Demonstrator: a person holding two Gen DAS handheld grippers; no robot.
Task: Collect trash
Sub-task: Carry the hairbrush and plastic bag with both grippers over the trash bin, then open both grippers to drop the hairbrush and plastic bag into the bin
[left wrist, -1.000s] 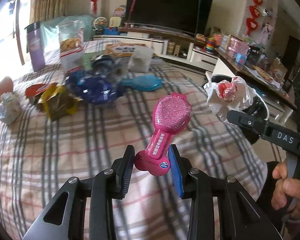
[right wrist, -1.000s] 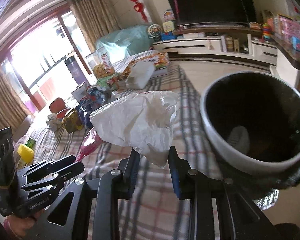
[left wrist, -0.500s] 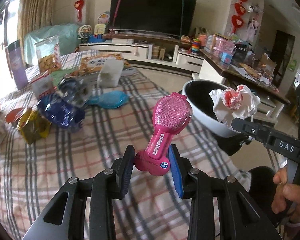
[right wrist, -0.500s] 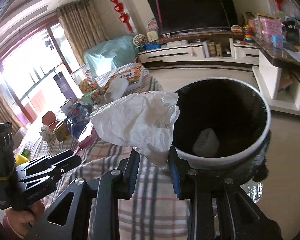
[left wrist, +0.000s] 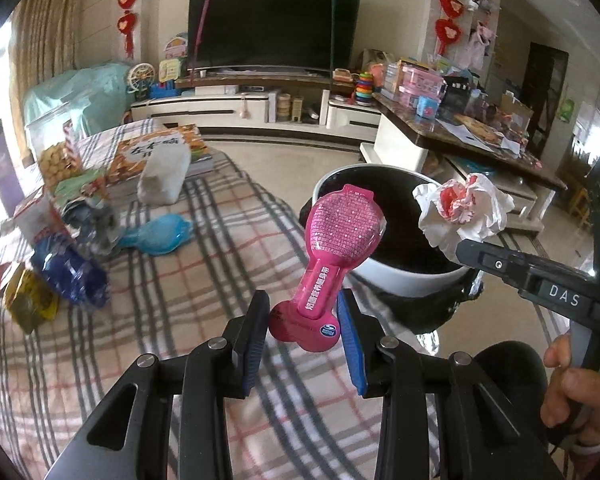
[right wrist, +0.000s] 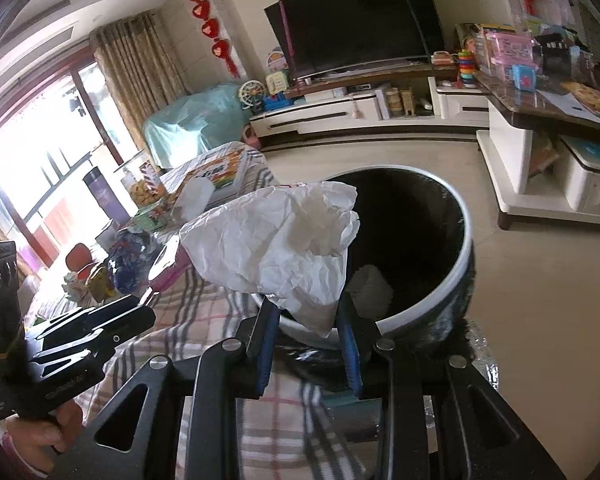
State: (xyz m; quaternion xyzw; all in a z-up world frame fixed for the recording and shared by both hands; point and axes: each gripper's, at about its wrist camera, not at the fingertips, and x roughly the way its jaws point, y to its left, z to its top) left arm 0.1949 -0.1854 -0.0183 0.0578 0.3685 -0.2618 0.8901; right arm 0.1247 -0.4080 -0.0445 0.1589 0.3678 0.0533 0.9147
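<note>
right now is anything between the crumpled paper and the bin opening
Nothing visible. The crumpled white paper, clamped in the right hand-held gripper, hangs at the near rim of the open bin; no lid covers it. Only a white scrap lies inside.

You have a table under a checked cloth of beige, grey and red (left wrist: pixel 204 280). Along its left edge lie a crumpled blue foil bag (left wrist: pixel 72 272), a yellow-green packet (left wrist: pixel 28 304) and a turquoise plastic blister pack (left wrist: pixel 156 234). Toward the far edge: a white pouch (left wrist: pixel 164 178) against a flat orange printed box (left wrist: pixel 156 150), and a clear snack jar (left wrist: pixel 54 148).
</note>
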